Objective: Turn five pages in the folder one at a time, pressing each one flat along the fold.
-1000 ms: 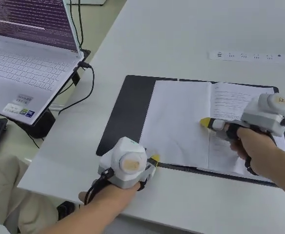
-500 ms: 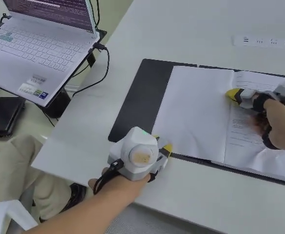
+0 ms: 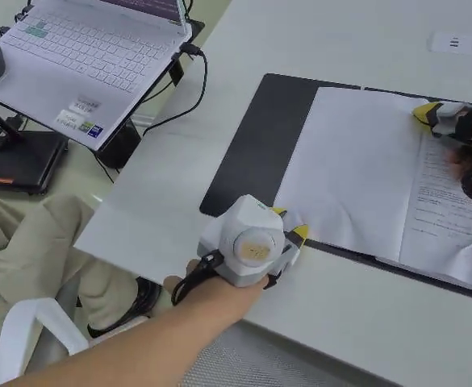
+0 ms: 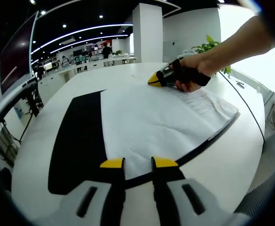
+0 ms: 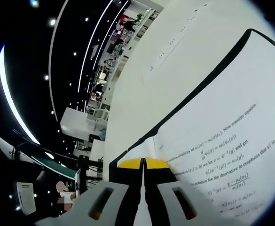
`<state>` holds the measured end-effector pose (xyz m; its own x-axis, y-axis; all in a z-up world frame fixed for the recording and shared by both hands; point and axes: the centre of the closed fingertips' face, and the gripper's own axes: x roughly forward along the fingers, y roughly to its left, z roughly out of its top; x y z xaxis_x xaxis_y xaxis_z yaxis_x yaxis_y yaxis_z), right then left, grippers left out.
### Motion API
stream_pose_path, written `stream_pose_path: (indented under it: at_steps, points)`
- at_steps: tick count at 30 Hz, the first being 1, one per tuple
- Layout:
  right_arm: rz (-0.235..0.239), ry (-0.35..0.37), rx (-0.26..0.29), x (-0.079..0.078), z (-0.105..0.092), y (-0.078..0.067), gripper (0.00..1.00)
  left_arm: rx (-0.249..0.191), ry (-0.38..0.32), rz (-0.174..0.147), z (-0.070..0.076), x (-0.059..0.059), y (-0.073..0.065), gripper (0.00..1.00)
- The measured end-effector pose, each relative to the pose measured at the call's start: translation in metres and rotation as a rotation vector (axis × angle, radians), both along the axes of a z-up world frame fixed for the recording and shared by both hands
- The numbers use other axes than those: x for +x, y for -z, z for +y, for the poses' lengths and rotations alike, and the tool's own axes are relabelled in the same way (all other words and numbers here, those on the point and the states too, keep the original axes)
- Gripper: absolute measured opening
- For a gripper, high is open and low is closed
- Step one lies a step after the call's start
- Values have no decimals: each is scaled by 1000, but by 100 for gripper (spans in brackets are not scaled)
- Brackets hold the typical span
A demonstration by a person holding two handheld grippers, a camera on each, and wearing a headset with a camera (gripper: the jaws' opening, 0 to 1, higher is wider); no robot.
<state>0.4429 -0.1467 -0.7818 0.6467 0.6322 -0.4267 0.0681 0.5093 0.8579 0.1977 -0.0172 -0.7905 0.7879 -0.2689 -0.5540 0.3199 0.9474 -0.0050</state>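
Note:
A black folder point(image 3: 256, 153) lies open on the white table. A blank white page point(image 3: 357, 169) lies on its left half and a printed page point(image 3: 453, 218) on its right. My left gripper point(image 3: 290, 223) rests at the near left corner of the blank page point(image 4: 151, 122); its jaws point(image 4: 138, 163) are slightly open with nothing between them. My right gripper point(image 3: 423, 113) is shut, its yellow tips down on the fold near the folder's far edge. In the right gripper view the shut gripper point(image 5: 143, 163) touches the printed page point(image 5: 231, 155) beside the fold. The left gripper view shows the right gripper point(image 4: 153, 79) at the far side.
An open laptop point(image 3: 98, 48) on a stand sits off the table's left side, with a black cable point(image 3: 179, 105) hanging by the edge. A white power strip point(image 3: 461, 42) lies at the far right. The table's near edge runs just below my left gripper.
My right gripper has slid along the fold from the page's middle toward the folder's far edge. The left gripper has stayed at the near corner. The head camera has shifted.

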Motion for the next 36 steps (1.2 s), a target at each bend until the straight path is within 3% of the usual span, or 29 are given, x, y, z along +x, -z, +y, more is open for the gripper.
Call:
stream_pose_path:
  at_steps: [4,6,12,16,21,36]
  points:
    - [-12,84,-2,17,-6,-1,0,-2,-1,0,0,0,0,21]
    - [18,119,27,20,-7,1,0,-3,-2,0,0,0,0,21]
    - [-3,105,11,17,-5,0,0,-4,-2,-1,0,0,0,21]
    - [33,70,41,6,-5,2,0,-2,1,-1,0,0,0,21]
    - [43,10,34,-14,-4,1,0,-2,1,-3,0,0,0,21]
    - [82,-55,49,-54,-4,0,0,-2,0,-3,-1,-1,-1,21]
